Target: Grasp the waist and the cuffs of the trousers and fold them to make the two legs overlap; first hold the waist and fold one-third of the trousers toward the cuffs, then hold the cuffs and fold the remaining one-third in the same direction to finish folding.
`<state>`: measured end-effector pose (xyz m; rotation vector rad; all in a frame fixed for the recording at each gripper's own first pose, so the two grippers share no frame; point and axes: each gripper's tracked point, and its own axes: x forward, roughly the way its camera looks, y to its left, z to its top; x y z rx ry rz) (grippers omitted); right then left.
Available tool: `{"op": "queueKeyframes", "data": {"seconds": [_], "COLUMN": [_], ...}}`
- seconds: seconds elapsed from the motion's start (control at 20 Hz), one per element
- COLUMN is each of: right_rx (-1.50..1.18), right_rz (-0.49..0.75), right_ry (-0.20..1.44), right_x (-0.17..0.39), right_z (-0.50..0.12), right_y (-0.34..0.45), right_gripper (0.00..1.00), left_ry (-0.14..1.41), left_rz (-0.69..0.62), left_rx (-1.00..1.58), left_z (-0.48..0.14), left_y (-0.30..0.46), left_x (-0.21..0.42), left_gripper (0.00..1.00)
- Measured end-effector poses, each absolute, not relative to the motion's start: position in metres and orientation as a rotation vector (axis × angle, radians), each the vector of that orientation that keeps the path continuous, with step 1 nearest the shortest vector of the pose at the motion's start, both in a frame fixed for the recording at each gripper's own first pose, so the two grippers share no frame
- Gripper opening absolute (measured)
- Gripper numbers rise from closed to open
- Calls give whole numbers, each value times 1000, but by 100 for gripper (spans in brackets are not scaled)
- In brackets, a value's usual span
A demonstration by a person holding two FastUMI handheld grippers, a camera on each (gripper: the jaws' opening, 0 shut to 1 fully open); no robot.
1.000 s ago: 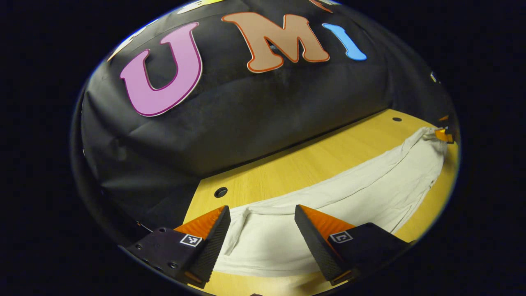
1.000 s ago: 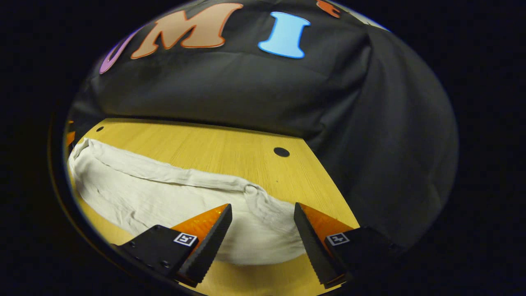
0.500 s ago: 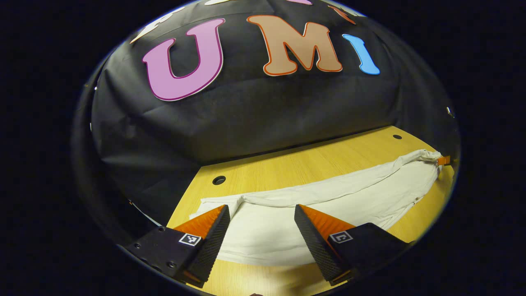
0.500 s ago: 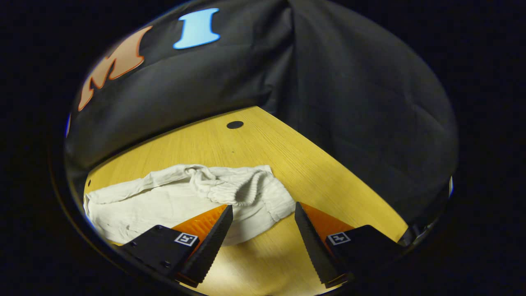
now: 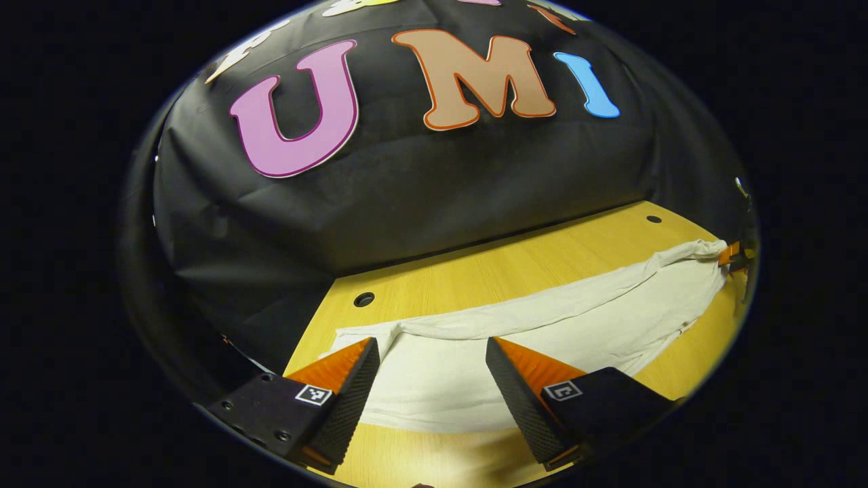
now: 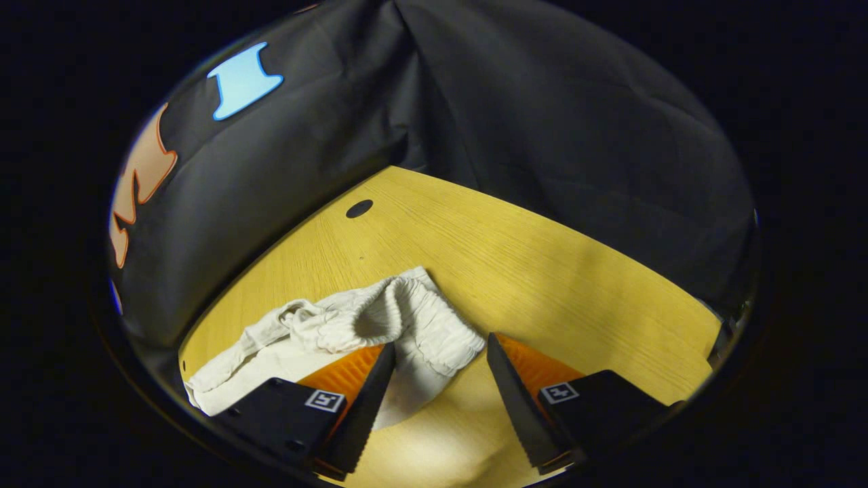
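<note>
White cotton trousers lie stretched along a yellow wooden table, folded lengthwise so the legs overlap. In the left gripper view the cloth runs from between the left gripper fingers out to the far right edge, where a small part of the right gripper shows touching the far end of the fabric. The left gripper stands wide, both fingers apart with the flat end of the trousers lying between and below them; neither finger presses on the cloth. A round hole in the table sits just beyond that end.

In the right gripper view the gathered, elastic end of the trousers is bunched up in front of the right gripper. Its jaws stand wide, the left finger over the cloth and the other over bare table. Whether that finger touches the fabric, I cannot tell. Another hole lies farther off by the black wall.
</note>
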<state>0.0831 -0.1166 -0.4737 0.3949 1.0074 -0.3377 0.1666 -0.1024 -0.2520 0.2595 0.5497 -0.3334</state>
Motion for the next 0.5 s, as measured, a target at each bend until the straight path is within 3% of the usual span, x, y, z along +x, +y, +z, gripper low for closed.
{"op": "queueKeyframes", "data": {"seconds": [0.05,0.1,0.15,0.2,0.3,0.5], "right_rx": [404,425,452,480,473,455], "right_rz": [-349,-344,-335,-326,-350,-315], "right_ry": [1006,1025,1027,1043,1011,1012], "right_x": [85,84,86,88,96,97], "right_z": [-475,-473,-477,-479,-477,-466], "right_y": [-122,-123,-125,-122,-130,-131], "right_gripper": [84,66,60,41,17,15], "left_ry": [548,547,547,549,552,548], "left_rz": [-333,-333,-332,-332,-325,-305], "left_rx": [258,255,254,255,259,259], "left_z": [-250,-249,-248,-249,-247,-242], "left_y": [-105,-110,-113,-116,-119,-124], "left_x": [165,164,163,163,161,157], "left_gripper": [96,96,96,92,96,97]}}
